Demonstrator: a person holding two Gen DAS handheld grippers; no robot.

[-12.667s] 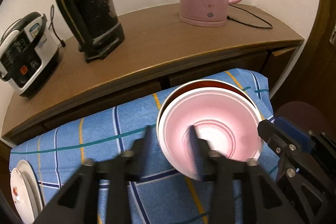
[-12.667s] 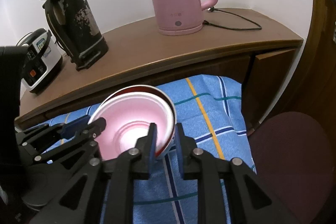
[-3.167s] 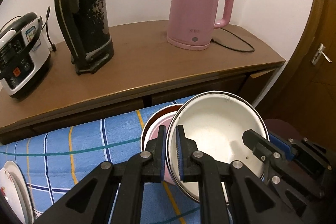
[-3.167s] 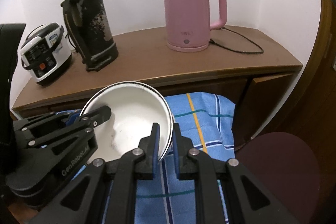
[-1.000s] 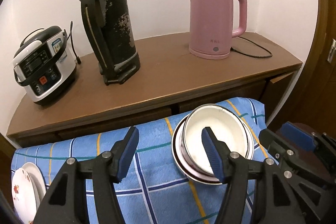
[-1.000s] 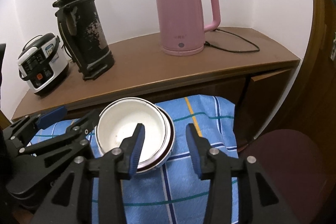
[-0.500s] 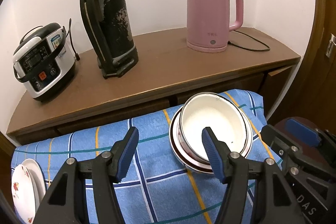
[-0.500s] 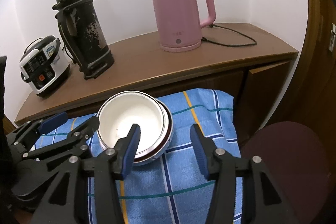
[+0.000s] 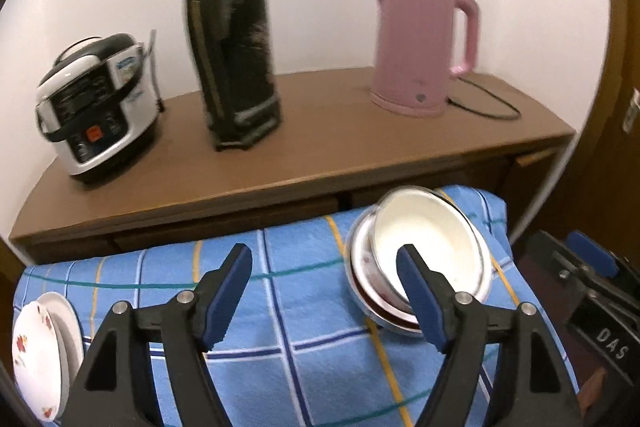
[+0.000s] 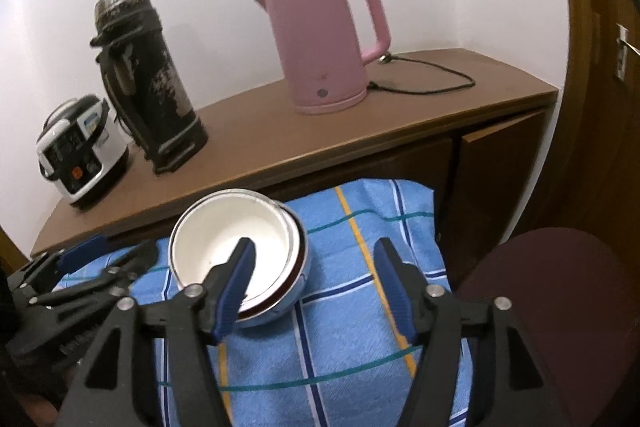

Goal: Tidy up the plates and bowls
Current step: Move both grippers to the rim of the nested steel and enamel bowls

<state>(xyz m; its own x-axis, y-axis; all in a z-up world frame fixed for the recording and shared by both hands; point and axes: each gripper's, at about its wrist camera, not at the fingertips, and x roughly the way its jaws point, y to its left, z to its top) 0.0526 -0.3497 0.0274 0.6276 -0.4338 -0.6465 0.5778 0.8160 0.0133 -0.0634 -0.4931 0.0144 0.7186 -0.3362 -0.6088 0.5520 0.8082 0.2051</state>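
A white enamel bowl (image 9: 432,227) (image 10: 228,227) sits nested in a stack of bowls (image 9: 368,291) (image 10: 296,267) on the blue checked cloth (image 9: 304,307) (image 10: 352,347). My left gripper (image 9: 326,265) hovers above the cloth with nothing between its fingers, its jaws opening; its right fingertip overlaps the bowl in the picture. My right gripper (image 10: 314,259) holds nothing either, jaws opening, and its left fingertip stands in front of the bowl. White flowered plates (image 9: 36,351) lie at the cloth's left end. The right gripper's body (image 9: 588,287) shows at the right edge of the left wrist view.
Behind the cloth runs a brown wooden sideboard (image 9: 320,147) with a rice cooker (image 9: 96,107), a tall black flask (image 9: 232,39) and a pink kettle (image 9: 420,47) with its cable. A dark round stool (image 10: 560,307) stands right of the cloth. A wooden door (image 10: 600,67) is at the right.
Both grippers let go of the white bowl, which now rests in the stack. Their jaws have spread wider over the last second and both have drawn back slightly from the bowls.
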